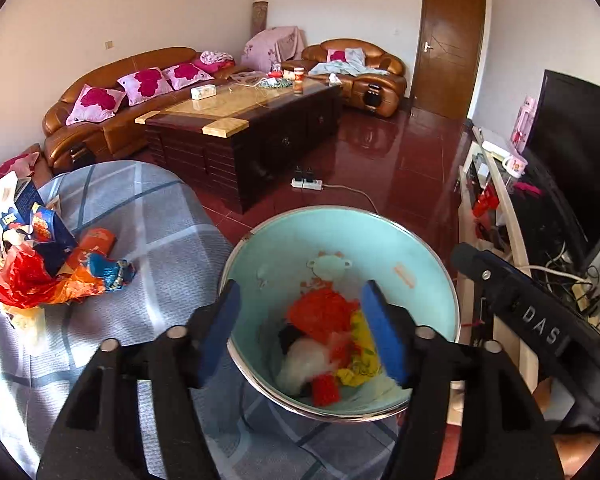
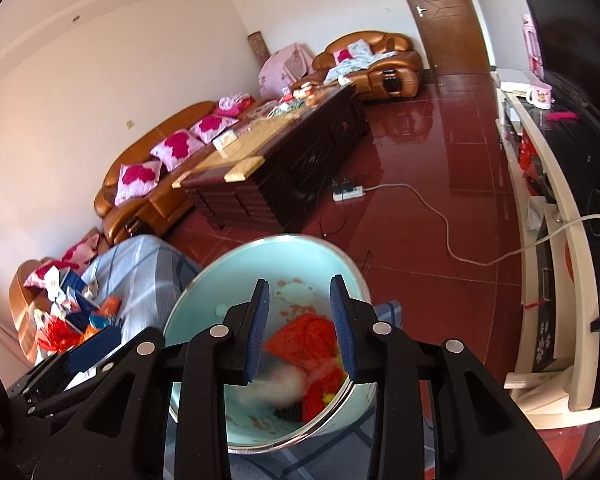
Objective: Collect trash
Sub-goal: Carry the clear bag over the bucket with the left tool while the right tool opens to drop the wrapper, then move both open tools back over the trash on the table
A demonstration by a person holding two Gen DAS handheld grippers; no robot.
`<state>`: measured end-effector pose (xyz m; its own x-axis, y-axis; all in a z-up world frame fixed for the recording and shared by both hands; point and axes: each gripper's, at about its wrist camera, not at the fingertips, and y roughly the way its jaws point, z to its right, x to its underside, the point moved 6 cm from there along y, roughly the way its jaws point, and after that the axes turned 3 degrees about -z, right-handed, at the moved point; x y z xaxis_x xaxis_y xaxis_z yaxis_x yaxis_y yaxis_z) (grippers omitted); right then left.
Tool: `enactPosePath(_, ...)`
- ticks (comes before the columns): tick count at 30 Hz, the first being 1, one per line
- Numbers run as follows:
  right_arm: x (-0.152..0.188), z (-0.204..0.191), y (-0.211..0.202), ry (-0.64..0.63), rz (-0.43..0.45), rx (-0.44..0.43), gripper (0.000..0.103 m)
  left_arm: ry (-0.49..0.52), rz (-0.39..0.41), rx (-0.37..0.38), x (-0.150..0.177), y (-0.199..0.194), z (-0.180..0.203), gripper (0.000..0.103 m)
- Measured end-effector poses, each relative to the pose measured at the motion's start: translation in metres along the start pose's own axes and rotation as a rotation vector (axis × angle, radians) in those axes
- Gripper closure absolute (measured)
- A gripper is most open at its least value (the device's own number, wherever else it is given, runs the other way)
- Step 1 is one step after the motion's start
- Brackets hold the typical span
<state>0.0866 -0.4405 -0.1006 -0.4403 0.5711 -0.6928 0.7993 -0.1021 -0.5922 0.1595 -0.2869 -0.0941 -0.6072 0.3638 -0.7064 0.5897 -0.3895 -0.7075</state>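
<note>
A pale teal trash bin (image 1: 400, 248) (image 2: 236, 280) stands right under both grippers. It holds orange, yellow and red wrappers (image 1: 324, 312) and a blurred white wad (image 1: 304, 364) (image 2: 278, 386). My left gripper (image 1: 302, 300) hangs open over the bin's mouth, blue pads wide apart, nothing between them. My right gripper (image 2: 300, 300) is also open above the bin, and the blurred wad lies below its pads, untouched. More crumpled wrappers and small boxes (image 1: 40, 264) (image 2: 66, 320) are heaped on the checked cloth (image 1: 160, 240) to the left. The right gripper's black body (image 1: 532, 320) shows at the bin's right.
A dark coffee table (image 1: 252, 132) stands beyond the bin, with brown sofas (image 1: 112, 92) behind it. A power strip (image 2: 348, 193) and its cable (image 2: 446, 236) lie on the red floor. A white TV stand (image 2: 552, 240) with tangled wires runs along the right.
</note>
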Motion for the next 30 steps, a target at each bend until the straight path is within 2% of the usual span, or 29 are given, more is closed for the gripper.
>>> enactPosePath(2,-0.003,0.0,-0.004,0.0,0.014,0.003,0.066,-0.007,0.011,-0.016,-0.002,-0.005,-0.004,0.03)
enactPosePath(11,0.0,-0.035,-0.015,-0.083,0.027,-0.036,0.063,-0.018,0.055,-0.156,0.001,-0.039,-0.038,0.024)
enactPosePath(17,0.008,-0.068,-0.025,-0.165,0.033,-0.064,0.062,-0.047,0.061,-0.215,0.01,-0.056,-0.069,0.024)
enactPosePath(30,0.042,-0.144,-0.029,-0.35,-0.011,-0.11,0.062,-0.183,0.038,-0.302,0.046,-0.082,-0.162,0.024)
